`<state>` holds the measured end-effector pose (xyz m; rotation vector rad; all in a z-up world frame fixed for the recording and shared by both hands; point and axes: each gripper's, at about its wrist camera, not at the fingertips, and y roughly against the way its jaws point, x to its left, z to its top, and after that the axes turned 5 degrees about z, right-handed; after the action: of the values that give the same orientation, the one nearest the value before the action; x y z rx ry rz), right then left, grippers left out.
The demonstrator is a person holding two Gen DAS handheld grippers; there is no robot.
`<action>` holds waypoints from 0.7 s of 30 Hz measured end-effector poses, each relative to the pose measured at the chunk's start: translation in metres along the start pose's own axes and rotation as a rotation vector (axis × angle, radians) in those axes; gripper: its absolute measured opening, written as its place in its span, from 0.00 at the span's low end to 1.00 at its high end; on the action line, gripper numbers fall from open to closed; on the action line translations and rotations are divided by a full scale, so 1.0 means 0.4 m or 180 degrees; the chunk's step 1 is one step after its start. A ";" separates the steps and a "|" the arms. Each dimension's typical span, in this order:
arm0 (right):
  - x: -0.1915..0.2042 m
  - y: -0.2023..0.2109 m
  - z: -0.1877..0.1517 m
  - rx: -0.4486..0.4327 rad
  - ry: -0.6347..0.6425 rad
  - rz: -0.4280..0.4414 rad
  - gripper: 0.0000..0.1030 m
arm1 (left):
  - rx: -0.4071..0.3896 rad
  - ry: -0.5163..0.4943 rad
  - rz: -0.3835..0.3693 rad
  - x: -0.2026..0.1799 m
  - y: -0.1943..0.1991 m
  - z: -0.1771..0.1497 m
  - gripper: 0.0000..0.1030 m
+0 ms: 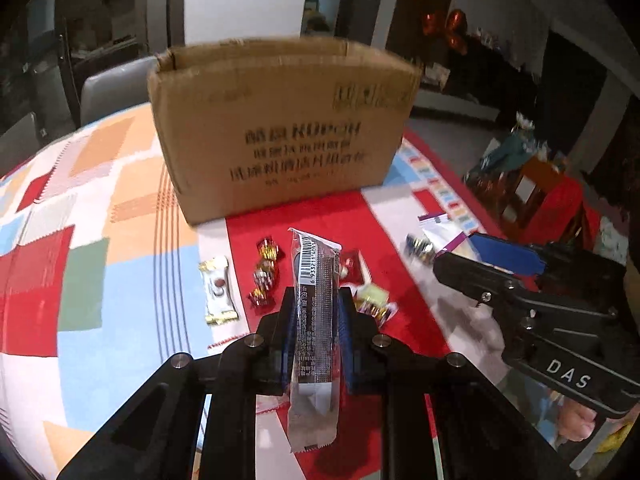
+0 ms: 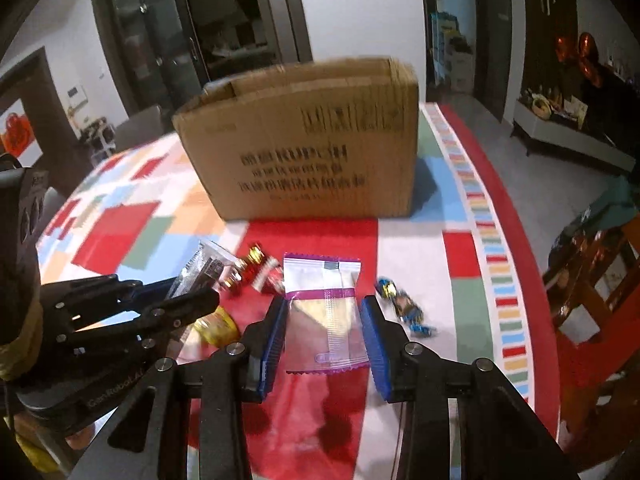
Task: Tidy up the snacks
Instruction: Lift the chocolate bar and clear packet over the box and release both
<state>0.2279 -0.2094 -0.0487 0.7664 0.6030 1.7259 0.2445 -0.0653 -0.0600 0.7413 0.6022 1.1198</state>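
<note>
My left gripper (image 1: 316,300) is shut on a long dark snack bar in clear wrap (image 1: 314,312), held above the table; it also shows in the right wrist view (image 2: 200,272). My right gripper (image 2: 324,320) is shut on a white and purple snack packet (image 2: 324,312), whose top shows in the left wrist view (image 1: 440,226). An open cardboard box (image 1: 280,128) stands behind, also in the right wrist view (image 2: 308,144). Loose candies lie between: red and gold ones (image 1: 266,268), a white and gold one (image 1: 216,292), blue ones (image 2: 404,304).
A patchwork tablecloth (image 1: 100,220) covers the round table. Wooden chairs (image 2: 592,288) stand to the right of the table edge. A grey chair (image 1: 116,88) stands behind the box on the left.
</note>
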 end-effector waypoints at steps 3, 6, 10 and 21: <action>0.018 0.025 0.028 -0.0107 0.0057 0.0051 0.38 | -0.0117 0.0054 -0.0024 0.006 0.040 0.025 0.19; 0.030 0.043 0.059 -0.0199 0.0097 0.0086 0.38 | -0.0238 0.0070 -0.0011 0.016 0.077 0.052 0.19; 0.039 0.061 0.106 -0.0331 0.0120 0.0108 0.38 | -0.0345 0.0119 0.0016 0.034 0.105 0.092 0.19; 0.037 0.086 0.238 -0.0590 0.0255 0.0093 0.38 | -0.0504 0.0127 0.0078 0.059 0.125 0.206 0.19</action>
<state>0.2747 -0.2028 0.0421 0.5804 0.4796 1.8175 0.2857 -0.0489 0.0287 0.5925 0.5323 1.1928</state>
